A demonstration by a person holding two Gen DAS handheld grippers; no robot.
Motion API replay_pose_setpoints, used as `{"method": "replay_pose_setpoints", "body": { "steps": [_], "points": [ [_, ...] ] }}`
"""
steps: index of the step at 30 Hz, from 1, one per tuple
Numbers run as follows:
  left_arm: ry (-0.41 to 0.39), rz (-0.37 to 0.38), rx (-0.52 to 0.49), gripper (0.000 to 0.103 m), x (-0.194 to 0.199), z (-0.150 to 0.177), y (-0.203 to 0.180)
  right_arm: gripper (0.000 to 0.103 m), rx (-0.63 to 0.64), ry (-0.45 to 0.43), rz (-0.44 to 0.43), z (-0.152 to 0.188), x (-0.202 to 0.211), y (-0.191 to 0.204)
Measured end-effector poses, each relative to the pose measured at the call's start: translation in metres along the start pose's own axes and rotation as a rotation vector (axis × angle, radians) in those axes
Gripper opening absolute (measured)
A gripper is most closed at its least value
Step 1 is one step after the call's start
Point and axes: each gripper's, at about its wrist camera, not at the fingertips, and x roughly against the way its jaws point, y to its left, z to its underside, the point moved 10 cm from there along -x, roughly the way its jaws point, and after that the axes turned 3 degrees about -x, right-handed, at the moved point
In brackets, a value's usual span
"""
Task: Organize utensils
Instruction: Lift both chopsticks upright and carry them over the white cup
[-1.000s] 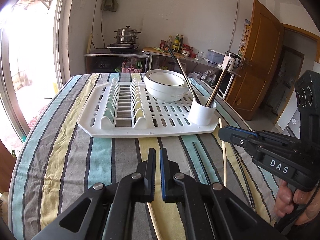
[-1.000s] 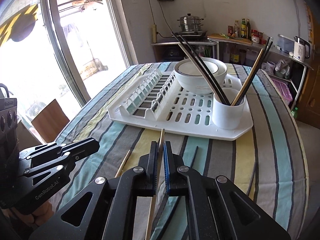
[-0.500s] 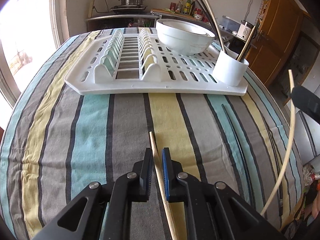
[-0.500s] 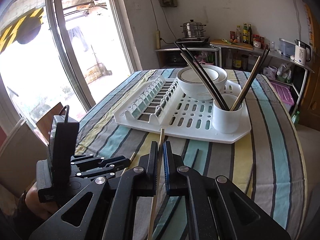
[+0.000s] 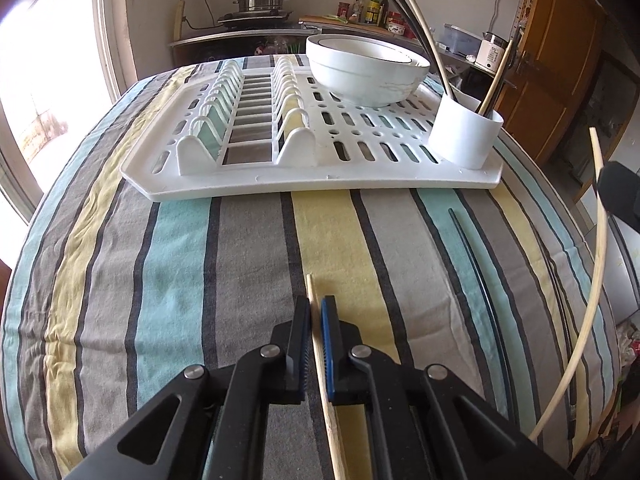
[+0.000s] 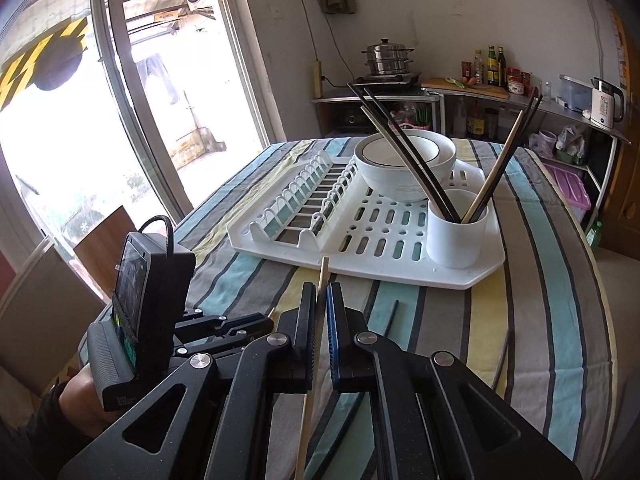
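Observation:
My left gripper [image 5: 316, 304] is low over the striped cloth, its jaws closing on a wooden chopstick [image 5: 310, 288] that lies on the yellow stripe; the pads touch it on both sides. In the other view, my right gripper [image 6: 320, 292] is shut on a second wooden chopstick [image 6: 324, 270], lifted clear of the table; the same stick shows as a pale arc [image 5: 600, 240] at the right edge. On the corner of the white drying rack [image 5: 280, 184] stands a white cup [image 5: 464, 136] with several black and wooden chopsticks in it.
Stacked white bowls [image 5: 360, 80] sit on the rack behind the cup. A black chopstick [image 5: 472, 264] lies on the cloth to the right, and another [image 6: 502, 356] lies nearer the table's right edge. A hand holds the left gripper's body [image 6: 152, 280].
My left gripper dropped toward the table and tilted down, and the wooden chopstick on the cloth now sits between its jaws. The right gripper kept its chopstick and stayed put.

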Motion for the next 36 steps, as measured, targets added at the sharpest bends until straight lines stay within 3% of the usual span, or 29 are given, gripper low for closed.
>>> {"method": "replay_pose_setpoints", "body": {
  "steps": [6, 21, 36],
  "points": [
    [-0.077, 0.019, 0.017, 0.005, 0.028, -0.013, 0.000, 0.005, 0.000, -0.014, -0.006, -0.003, 0.005, 0.000],
    [-0.342, 0.070, -0.020, 0.004, 0.149, -0.052, -0.017, 0.005, 0.013, -0.100, -0.025, -0.020, 0.037, 0.010],
    [-0.384, 0.084, -0.041, 0.004, 0.176, -0.058, -0.028, 0.005, 0.008, -0.148, -0.014, -0.029, 0.053, 0.001]
  ]
}}
